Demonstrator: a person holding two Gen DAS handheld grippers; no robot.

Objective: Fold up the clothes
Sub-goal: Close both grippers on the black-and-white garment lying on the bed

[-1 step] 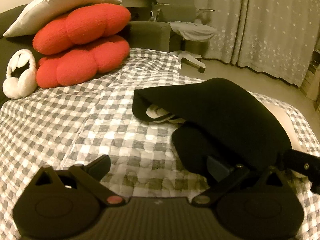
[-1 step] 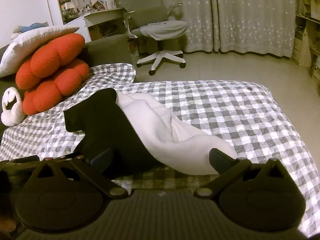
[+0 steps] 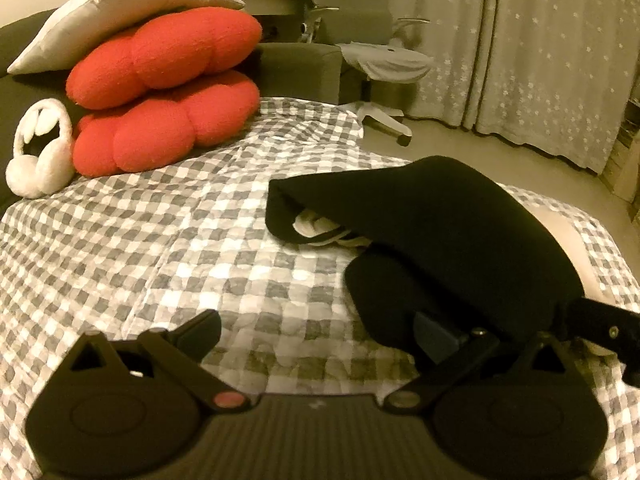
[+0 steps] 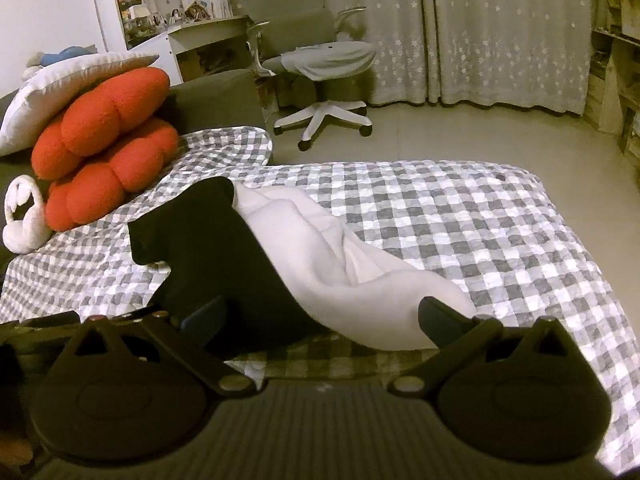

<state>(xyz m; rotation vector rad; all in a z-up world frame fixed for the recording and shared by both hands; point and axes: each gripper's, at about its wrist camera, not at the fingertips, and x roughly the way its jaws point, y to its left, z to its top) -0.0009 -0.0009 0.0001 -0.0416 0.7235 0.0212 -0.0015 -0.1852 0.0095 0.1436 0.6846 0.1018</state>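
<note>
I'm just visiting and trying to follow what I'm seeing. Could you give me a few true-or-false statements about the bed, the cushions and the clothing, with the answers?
1. The black-and-white fleece garment lies on a grey-and-white checked bedspread. True.
2. The two puffy red cushions lie side by side. False: one is stacked on the other.
3. A white pillow rests on top of the red cushions. True.
4. The left gripper is clamped shut. False: its fingers stand wide apart.
5. The grey swivel chair stands on the bed. False: it is on the floor beyond.
</note>
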